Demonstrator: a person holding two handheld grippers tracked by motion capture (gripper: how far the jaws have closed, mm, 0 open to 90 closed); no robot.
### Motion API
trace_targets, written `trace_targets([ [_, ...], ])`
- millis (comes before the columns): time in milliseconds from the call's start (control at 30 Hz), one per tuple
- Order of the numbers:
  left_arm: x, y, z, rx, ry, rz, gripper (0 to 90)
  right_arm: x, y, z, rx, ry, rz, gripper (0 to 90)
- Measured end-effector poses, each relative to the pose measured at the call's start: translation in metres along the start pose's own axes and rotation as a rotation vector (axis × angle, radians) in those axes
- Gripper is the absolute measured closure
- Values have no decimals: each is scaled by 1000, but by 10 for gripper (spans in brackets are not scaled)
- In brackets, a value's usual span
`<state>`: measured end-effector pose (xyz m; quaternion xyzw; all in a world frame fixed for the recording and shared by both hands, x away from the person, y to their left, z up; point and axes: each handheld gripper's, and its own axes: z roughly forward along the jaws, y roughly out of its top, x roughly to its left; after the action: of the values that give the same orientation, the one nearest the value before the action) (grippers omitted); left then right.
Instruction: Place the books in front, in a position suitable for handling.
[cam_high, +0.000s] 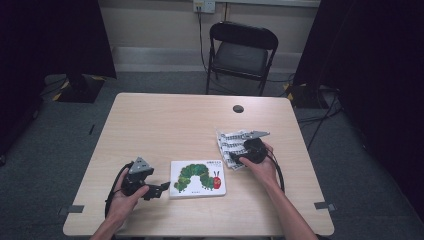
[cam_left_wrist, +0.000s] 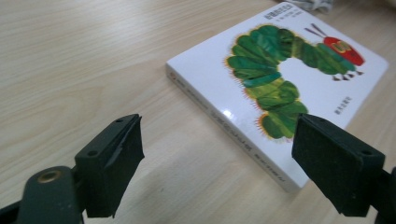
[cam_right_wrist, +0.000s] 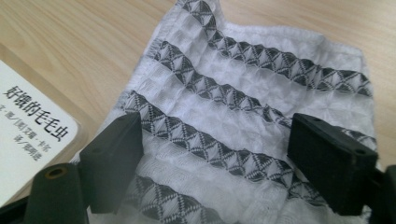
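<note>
A white board book (cam_high: 197, 178) (cam_left_wrist: 205, 79) with a green caterpillar on its cover lies flat near the table's front edge. My left gripper (cam_high: 162, 188) (cam_left_wrist: 218, 122) is open just left of the book, its jaws level with the book's near corner and nothing between them. A white cloth (cam_high: 230, 144) (cam_right_wrist: 261, 88) with grey patterned stripes lies just right of and behind the book. My right gripper (cam_high: 235, 159) (cam_right_wrist: 215, 122) hovers open over the cloth's near part, jaws spread across the stripes. A corner of the book (cam_right_wrist: 28, 135) shows at the right gripper view's left.
The wooden table (cam_high: 165, 120) has a round cable hole (cam_high: 238, 108) near its far edge. A black folding chair (cam_high: 242, 50) stands beyond the table. Dark curtains hang at both sides, and cables run across the floor.
</note>
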<state>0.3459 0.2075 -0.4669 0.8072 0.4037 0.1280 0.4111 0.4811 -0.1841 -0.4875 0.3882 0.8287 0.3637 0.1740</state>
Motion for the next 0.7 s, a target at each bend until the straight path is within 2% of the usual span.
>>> trace_targets([
  [100,0,0,2,-4,12,10,159,-2,0,-1,-3,-2,18,190],
  [133,2,0,3,1,29,9,159,-4,-3,2,23,5,24,185],
  [167,3,0,3,-1,30,-9,159,-3,-5,4,35,5,21,180],
  [333,6,0,3,-11,53,-23,159,2,-7,4,28,-19,16,202],
  [367,7,0,2,-9,69,-31,159,2,-7,4,27,-19,17,224],
  [467,10,1,1,-15,78,-41,160,4,-8,0,29,-16,13,327],
  [500,10,1,0,-13,72,-49,160,3,-9,-2,21,-17,19,421],
  [567,10,0,-1,-18,89,-60,160,2,-10,-3,15,-17,18,451],
  [700,10,1,-2,-21,76,-57,160,1,-12,-7,17,-20,24,571],
])
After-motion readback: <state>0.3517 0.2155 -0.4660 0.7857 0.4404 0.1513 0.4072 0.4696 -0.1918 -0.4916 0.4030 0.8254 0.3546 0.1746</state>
